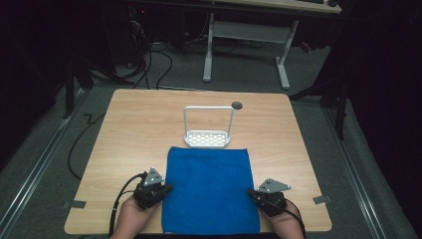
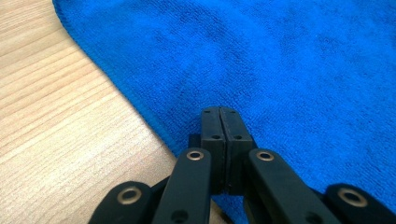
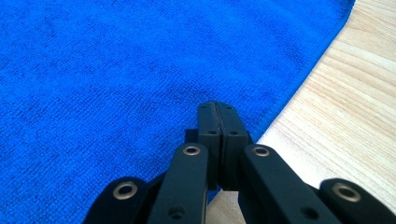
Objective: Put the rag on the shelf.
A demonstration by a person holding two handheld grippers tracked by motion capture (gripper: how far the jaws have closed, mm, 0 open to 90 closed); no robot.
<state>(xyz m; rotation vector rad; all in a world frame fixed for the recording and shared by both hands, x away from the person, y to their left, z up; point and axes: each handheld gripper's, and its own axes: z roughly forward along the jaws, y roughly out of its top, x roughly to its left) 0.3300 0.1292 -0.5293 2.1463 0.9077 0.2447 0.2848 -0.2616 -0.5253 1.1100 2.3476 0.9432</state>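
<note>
**Flanking the blue cloth, both tongs clenched and empty**

Resting one set of tongs at each side edge, you are bracketing the blue cloth (image 1: 209, 189). The left gripper (image 1: 166, 188) is sitting at the cloth's left hem, its tips just over the border; the right gripper (image 1: 252, 193) is mirroring it at the right hem. In the left gripper view the jaws are pressing flat against each other above the fabric (image 2: 289, 70), with nothing between them. The right gripper view is showing the same: jaws together, no cloth pinched (image 3: 116, 70).

The cloth is lying flat and smooth between the two tongs, spreading ahead of them toward a white wire rack (image 1: 207, 127) that is standing just past its far edge, on the wooden table (image 1: 129, 129).

Judgement on the step: you are likely setting up a grasp. To do it well, you should be opening each pair first, then sliding the lower jaw under the hem, keeping both sides level so the fabric is lifting evenly.

Orientation: the cloth's long axis is running away from you, from the near table edge toward the rack; its short axis is spanning from one gripper to the other. Edges are lying square to the table.
</note>
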